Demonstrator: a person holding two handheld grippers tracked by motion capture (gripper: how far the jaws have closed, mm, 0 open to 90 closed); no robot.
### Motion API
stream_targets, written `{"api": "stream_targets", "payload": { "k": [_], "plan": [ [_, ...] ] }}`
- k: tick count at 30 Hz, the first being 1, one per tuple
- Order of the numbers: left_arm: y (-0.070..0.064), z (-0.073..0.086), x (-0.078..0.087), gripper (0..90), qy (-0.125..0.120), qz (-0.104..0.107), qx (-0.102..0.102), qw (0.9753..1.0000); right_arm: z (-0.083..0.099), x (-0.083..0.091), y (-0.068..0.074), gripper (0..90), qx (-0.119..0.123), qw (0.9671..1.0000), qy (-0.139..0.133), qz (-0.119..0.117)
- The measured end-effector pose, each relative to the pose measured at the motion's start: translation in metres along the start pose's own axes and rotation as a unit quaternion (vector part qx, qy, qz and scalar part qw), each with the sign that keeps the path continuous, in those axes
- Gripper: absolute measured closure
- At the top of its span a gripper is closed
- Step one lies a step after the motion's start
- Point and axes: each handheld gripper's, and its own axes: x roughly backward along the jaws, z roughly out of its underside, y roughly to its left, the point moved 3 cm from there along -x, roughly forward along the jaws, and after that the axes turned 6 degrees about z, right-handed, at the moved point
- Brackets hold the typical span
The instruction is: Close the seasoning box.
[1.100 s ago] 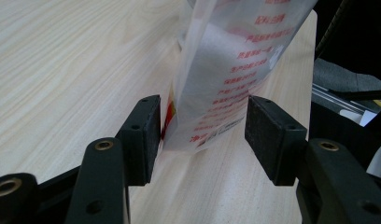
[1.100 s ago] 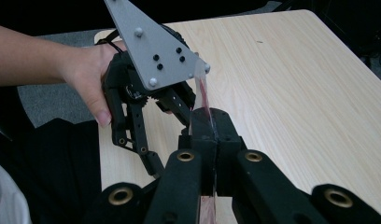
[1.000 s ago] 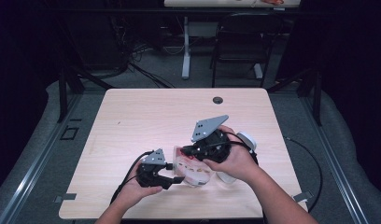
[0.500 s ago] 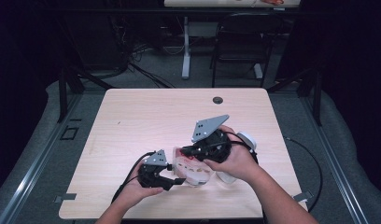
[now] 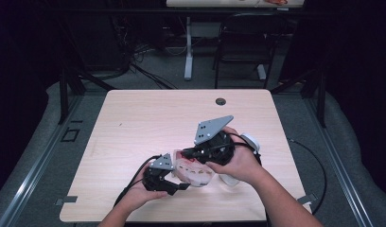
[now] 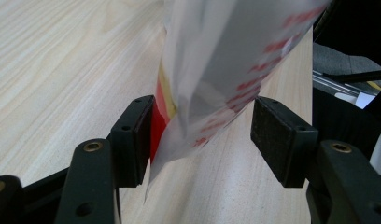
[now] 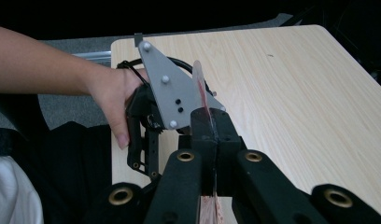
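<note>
Plastic bag (image 5: 193, 168), translucent with red print, hangs between both grippers over the table's (image 5: 134, 123) near edge. Right gripper (image 7: 212, 126) stays clamped on it; left gripper (image 6: 200, 133) has shifted little and gapes around its corner, ready to close.

Lab or recording room, pale wood bench (image 5: 148, 118) on grey carpet (image 5: 58, 156), loose cables (image 5: 139, 71) on the floor beyond the bench, white desk leg (image 5: 188, 47) and dark chair (image 5: 241, 42) behind the bench, dim black surroundings around the bench
</note>
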Motion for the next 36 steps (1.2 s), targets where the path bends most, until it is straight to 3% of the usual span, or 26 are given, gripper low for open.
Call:
{"api": "stream_targets", "payload": {
  "k": [8, 18, 29, 36],
  "plan": [
    [0.0021, 0.0013, -0.0005, 41.6, -0.013, 0.004, 0.002, 0.9999, -0.0027, 0.002, -0.0005, 90.0, 0.002, 1.0, -0.005, 0.002],
    [0.0012, 0.0025, 0.0017, 53.8, -0.006, 0.015, 0.004, 0.9999, -0.0017, 0.0026, -0.0013, 90.0, 0.0, 1.0, -0.006, 0.003],
    [-0.0007, 0.0036, 0.0046, 60.6, -0.005, 0.034, 0.006, 0.9994, 0.0, 0.005, -0.0025, 90.0, -0.005, 0.9999, -0.011, -0.003],
    [-0.0004, 0.0038, 0.007, 63.9, -0.001, 0.032, 0.007, 0.9995, 0.0003, 0.0055, -0.003, 89.8, -0.004, 0.9999, -0.01, 0.0]
  ]
}}
